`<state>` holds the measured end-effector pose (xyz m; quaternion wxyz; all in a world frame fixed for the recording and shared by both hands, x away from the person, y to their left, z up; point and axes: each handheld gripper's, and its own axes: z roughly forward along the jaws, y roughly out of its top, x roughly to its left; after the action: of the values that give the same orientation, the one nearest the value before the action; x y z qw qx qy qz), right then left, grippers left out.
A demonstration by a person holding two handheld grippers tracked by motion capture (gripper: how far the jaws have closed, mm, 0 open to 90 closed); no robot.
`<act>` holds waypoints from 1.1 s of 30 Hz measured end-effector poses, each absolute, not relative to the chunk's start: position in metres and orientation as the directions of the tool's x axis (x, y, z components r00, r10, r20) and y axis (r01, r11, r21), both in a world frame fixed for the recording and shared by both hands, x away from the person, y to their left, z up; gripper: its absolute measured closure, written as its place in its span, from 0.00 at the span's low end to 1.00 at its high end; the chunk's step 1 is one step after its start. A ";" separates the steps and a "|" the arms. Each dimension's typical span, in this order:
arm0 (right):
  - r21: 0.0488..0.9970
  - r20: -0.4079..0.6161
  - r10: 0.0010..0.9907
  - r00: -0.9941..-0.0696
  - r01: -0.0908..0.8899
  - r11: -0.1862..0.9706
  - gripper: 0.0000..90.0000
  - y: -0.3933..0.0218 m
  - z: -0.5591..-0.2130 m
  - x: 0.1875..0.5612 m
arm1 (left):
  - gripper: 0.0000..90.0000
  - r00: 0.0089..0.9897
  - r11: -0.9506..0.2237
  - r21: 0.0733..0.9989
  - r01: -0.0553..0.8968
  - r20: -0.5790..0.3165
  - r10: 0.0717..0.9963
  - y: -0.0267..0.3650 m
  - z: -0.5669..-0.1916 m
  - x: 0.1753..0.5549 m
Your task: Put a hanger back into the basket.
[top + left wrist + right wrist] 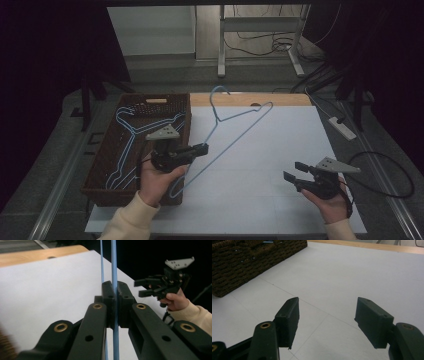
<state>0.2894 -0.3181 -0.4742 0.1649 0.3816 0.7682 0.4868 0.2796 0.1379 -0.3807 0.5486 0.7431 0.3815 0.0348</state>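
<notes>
A light blue wire hanger [235,131] hangs in the air above the white table [280,150], tilted, with its hook toward the far edge. My left gripper [202,149] is shut on one of its wires; in the left gripper view the blue wire [114,270] runs straight up between the closed pads. Near the table's front right, my right gripper [294,171] stands open and holds nothing; the right gripper view shows its two pads [289,317] wide apart over bare table. The right gripper [147,287] also appears far off in the left gripper view.
A brown wicker basket [102,172] stands along the table's left side with more blue hangers [131,131] lying in it. Its woven corner [242,262] sits at the upper left of the right gripper view. A wooden strip [280,99] edges the table's far side.
</notes>
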 end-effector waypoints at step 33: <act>0.856 0.100 0.746 -0.658 0.440 0.273 0.41 -0.316 -0.481 0.293 | 0.96 0.543 -0.087 0.843 0.531 -0.260 0.798 0.311 -0.386 0.299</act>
<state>0.2927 -0.3157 -0.4806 0.1635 0.3796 0.7808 0.4685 0.2986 0.3113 -0.3855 0.4963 0.7247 0.4587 0.1346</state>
